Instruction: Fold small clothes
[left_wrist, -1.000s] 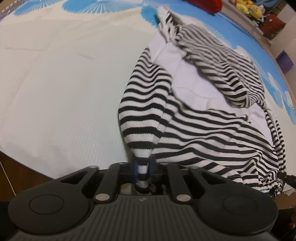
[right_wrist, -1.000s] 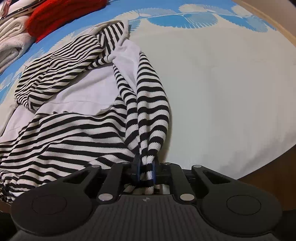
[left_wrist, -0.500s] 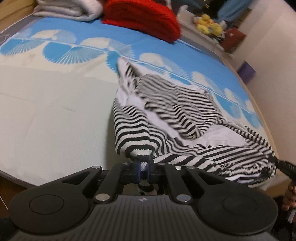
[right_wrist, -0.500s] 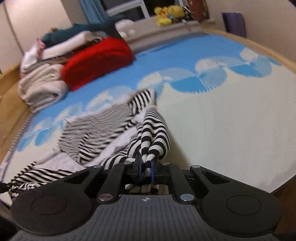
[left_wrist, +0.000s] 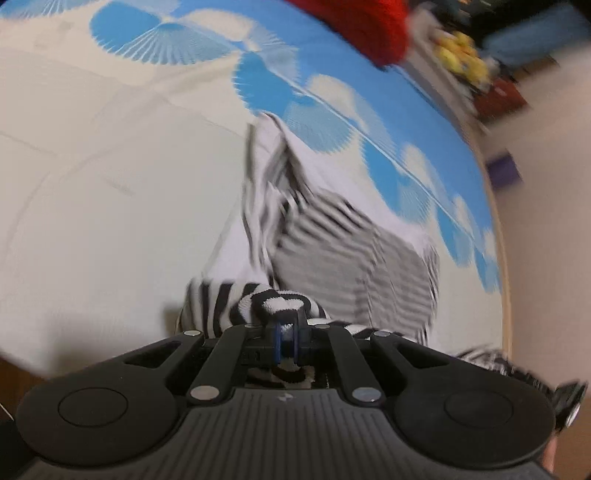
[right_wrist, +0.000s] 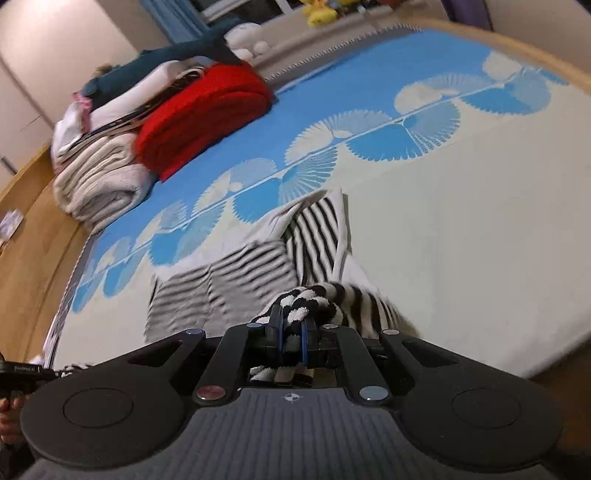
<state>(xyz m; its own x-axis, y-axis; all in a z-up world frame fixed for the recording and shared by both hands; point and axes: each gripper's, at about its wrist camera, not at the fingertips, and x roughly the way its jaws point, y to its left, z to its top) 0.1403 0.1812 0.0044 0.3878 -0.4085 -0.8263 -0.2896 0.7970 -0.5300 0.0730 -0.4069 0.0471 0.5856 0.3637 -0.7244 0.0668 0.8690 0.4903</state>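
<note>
The left gripper (left_wrist: 287, 334) has its fingers pressed nearly together on a bunched fold of the striped garment (left_wrist: 332, 243) — black-and-white cloth bulges up just above the blue pads and a scrap of it shows below them. It points steeply down toward the bed (left_wrist: 92, 206). From the pinch the garment runs away across the pale part of the bedspread, its far end reaching the blue fan-patterned band; much of it is blurred in this view.

The right gripper (right_wrist: 291, 338) likewise pinches a bunch of the same garment (right_wrist: 314, 229) between its fingers, the pads close with cloth packed between them and more of it mounded just ahead of the tips. It too tilts downward over the bed (right_wrist: 461, 240). The cloth spreads to the left and forward of this pinch, with a flat striped panel lying on the bedspread and a narrower piece stretching toward the blue band.

At the far right edge of the left view the other gripper's tip shows, and at the far left edge of the right view a hand (right_wrist: 9, 417) grips a black handle.

Beyond the garment, at the far side of the bed, sits a red blanket (right_wrist: 203, 114) beside a stack of folded linens (right_wrist: 99, 177).
</note>
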